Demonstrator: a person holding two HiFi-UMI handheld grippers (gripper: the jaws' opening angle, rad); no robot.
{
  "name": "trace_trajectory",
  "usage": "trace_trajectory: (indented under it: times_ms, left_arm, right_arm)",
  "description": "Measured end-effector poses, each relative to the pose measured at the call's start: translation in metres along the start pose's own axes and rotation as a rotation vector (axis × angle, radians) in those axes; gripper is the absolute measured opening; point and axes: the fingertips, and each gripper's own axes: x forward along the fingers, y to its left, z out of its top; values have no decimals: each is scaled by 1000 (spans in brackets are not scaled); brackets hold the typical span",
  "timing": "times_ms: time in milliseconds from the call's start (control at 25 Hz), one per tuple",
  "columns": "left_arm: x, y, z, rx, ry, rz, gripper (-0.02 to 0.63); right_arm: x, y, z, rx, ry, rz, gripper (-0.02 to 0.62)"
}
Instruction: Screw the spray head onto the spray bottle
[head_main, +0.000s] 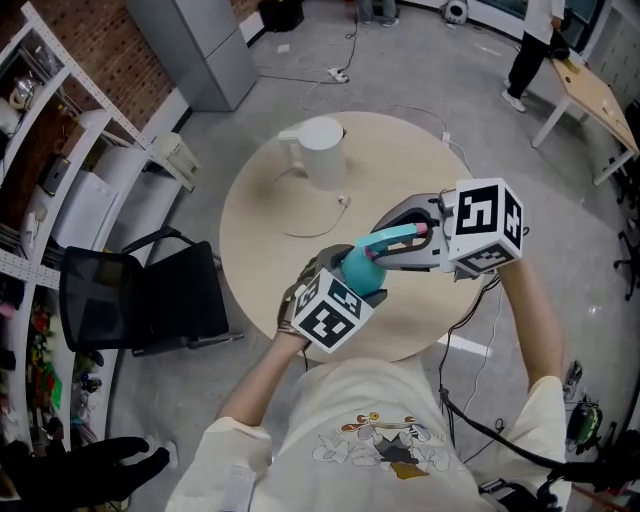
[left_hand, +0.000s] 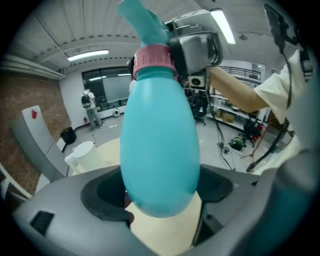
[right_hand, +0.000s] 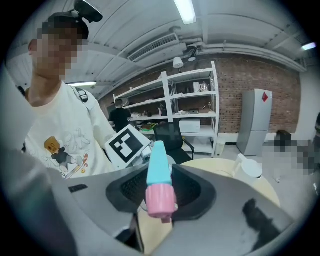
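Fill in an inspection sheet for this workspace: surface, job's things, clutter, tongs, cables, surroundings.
Surface: round beige table.
Job's things: teal bottle in the left tongs; pink-collared head in the right tongs, close to the bottle's top; whether it is seated cannot be told.
Clutter: white jug on the table.
Tongs: left shut on the bottle, right shut on the head, both above the table.
Cables: thin white lead beside the jug; power strip on the floor.
Surroundings: black chair, white shelves, grey cabinet, a person by a far desk.
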Motion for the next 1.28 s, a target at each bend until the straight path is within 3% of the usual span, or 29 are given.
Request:
trace_trajectory:
  times_ms: [200,360,560,720,1000,1120,1280]
  left_arm:
    - [8,9,4,-112,-75,169,416]
    - [4,16,5,-137,-100,250,416]
    - [-3,27,3,-157,-118,347,416]
    - [-3,35,4,-184,-127,387,416]
    - [-3,44,3,-202,-138,457,416]
    - [-2,43,4,-213,-150,432,416]
    - [-3,43,4,-212,-157,407,416]
  right_arm:
    - [4,-2,-2,12,0,-54,132]
    - [5,-2,3,44,-47,-118,132]
    - [8,-4,11,109,-111,-272,132]
    - [6,-11,12,181,-161,-417,132]
    - [7,-16,13,327,-247,-581,132]
    - [8,-18,12,358,-272,-580,132]
    - [12,-16,15,374,-295,-513,148]
